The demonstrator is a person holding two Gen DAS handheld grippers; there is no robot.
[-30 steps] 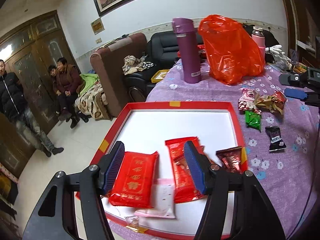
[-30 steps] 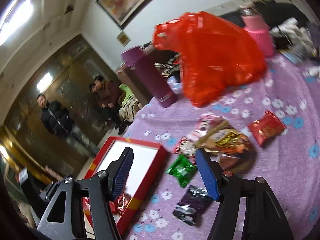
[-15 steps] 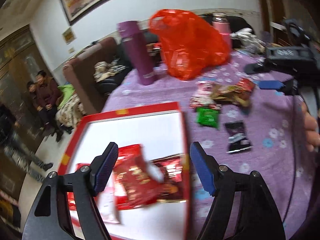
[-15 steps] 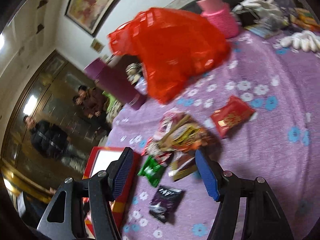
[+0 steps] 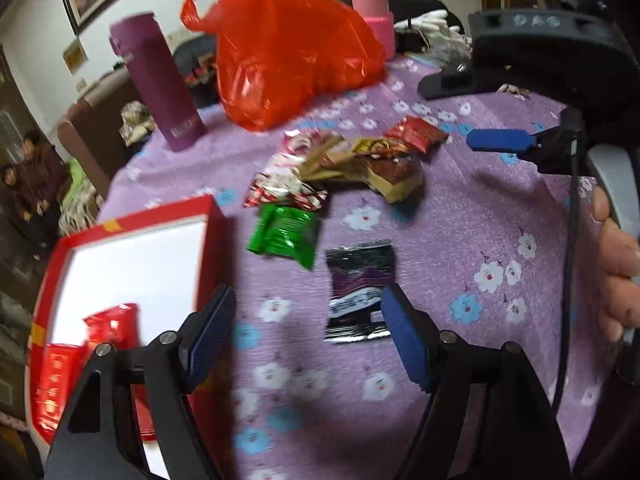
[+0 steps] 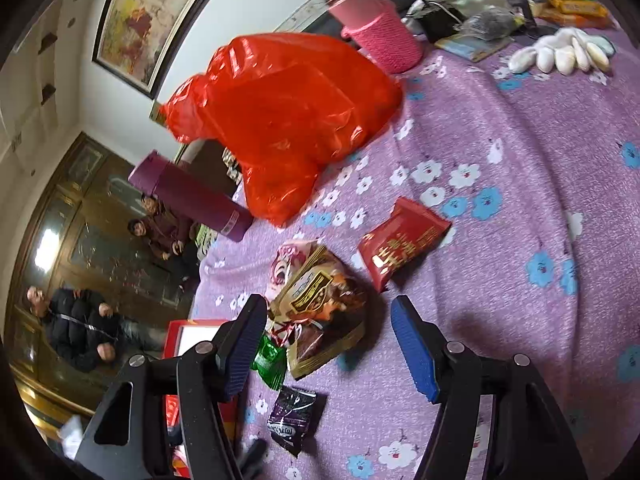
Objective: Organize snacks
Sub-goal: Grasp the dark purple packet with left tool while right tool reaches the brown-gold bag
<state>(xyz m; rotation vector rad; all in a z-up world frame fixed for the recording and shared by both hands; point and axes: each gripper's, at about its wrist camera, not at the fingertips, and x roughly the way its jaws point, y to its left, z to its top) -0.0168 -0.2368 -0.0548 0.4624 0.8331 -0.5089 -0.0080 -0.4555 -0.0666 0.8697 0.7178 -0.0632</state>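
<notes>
Left gripper point(image 5: 306, 332): held low over the purple flowered tablecloth point(image 5: 460, 240), fingers spread wide, nothing between the ribbed blue pads.
Left-gripper surroundings: a dark purple glossy packet point(image 5: 360, 288) lies flat just ahead of the right finger, its near end beside that fingertip; whether they touch cannot be told. A green foil packet point(image 5: 286, 234) lies farther ahead, between the finger lines.
Red tray point(image 5: 208, 216): rectangular, red rim with white floor, left of the left finger; red wrapped snacks point(image 5: 110, 328) lie inside at the near end, blurred.
Right gripper point(image 6: 328, 344): tilted, fingers wide apart, gripping nothing. In the left wrist view it shows at the right edge, with a blue pad and a bare hand point(image 5: 618, 276) on the grey handle.
Snack pile point(image 6: 320, 304): crinkled brown and gold foil bag on a pink-and-white wrapper, ahead between the right gripper's fingers, nearer the left one. The green packet's edge shows beside the left fingertip.
Red packet point(image 6: 402, 242): flat, glossy, gold lettering; beyond the fingertips, apart from the pile.
Beyond the fingers: a crumpled translucent red plastic bag point(image 6: 280, 120); a smooth purple cylindrical flask point(image 6: 192, 196); a pink flask in a knitted sleeve point(image 6: 376, 32); white gloves point(image 6: 560, 54).
</notes>
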